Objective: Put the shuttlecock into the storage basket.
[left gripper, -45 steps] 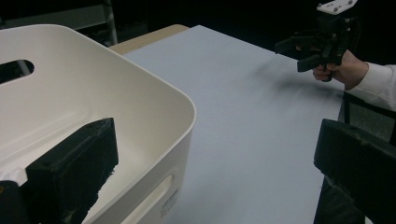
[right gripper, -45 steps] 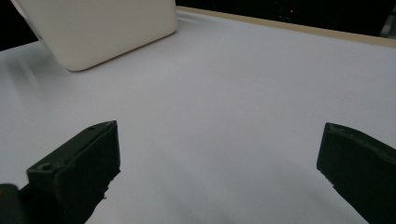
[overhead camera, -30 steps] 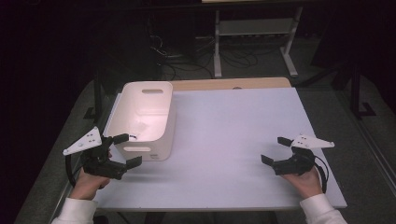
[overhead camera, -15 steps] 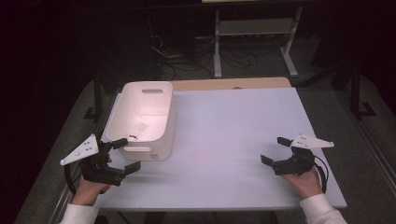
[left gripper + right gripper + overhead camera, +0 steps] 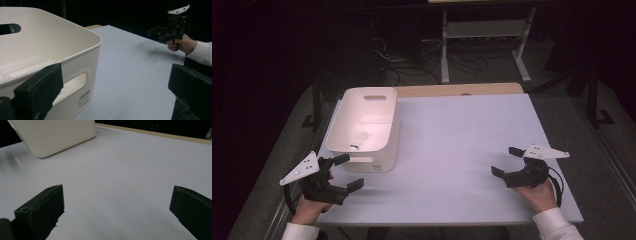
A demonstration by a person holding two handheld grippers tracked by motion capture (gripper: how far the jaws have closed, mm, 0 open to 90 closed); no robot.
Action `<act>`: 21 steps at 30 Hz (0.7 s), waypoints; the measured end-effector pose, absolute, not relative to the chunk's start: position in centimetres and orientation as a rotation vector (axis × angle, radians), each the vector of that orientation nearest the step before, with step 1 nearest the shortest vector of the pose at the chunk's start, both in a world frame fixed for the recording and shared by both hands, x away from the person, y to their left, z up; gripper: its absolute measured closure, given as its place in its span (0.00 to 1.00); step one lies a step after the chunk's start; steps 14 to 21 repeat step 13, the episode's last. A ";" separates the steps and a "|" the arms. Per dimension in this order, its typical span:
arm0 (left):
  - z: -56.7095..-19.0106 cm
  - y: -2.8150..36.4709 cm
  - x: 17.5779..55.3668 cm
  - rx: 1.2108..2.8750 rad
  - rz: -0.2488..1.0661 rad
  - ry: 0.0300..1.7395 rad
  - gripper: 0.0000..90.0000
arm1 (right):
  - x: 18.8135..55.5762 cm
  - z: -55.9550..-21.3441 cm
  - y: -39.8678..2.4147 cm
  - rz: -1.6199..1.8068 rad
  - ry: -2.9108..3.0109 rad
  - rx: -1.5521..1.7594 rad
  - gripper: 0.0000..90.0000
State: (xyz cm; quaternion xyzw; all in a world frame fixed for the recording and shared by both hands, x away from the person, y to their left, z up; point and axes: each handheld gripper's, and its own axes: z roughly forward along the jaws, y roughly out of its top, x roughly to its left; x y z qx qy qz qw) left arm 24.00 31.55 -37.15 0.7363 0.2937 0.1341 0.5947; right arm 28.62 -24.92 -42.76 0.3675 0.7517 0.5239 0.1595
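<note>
Closest to the person's edge of the table, the left gripper hangs over the near left corner with its jaws wide apart and nothing between them; one jaw sits just in front of the near wall of the white bin, close to it, though I cannot tell whether it touches. In the left gripper view that same wall of the white bin shows a slot handle and a small barcode label low down. Over on the near right, the right gripper hovers above bare tabletop, jaws also spread and empty, well apart from the bin. A hand in a white sleeve holds it, with a cable looping beside it. The open surface between the two grippers has nothing lying on it to block either one.

The bin stands upright on the left side of the table, open top up. Its long axis runs from the near edge towards the far edge, a slot handle in each short wall. Something small and dark lies on its floor by the near wall, too small to make out.

Beyond the far edge a strip of bare wood shows, then a dark floor with cables and a white metal stand.
</note>
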 end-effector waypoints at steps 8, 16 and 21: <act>-37.9 31.8 23.7 1.685 0.324 0.709 0.00 | 28.6 -42.8 -24.9 1.497 2.148 1.048 0.00; -38.3 32.1 23.6 1.687 0.329 0.723 0.00 | 28.6 -42.8 -25.0 1.497 2.148 1.046 0.00; -38.3 32.1 23.6 1.687 0.329 0.723 0.00 | 28.6 -42.8 -25.0 1.497 2.148 1.046 0.00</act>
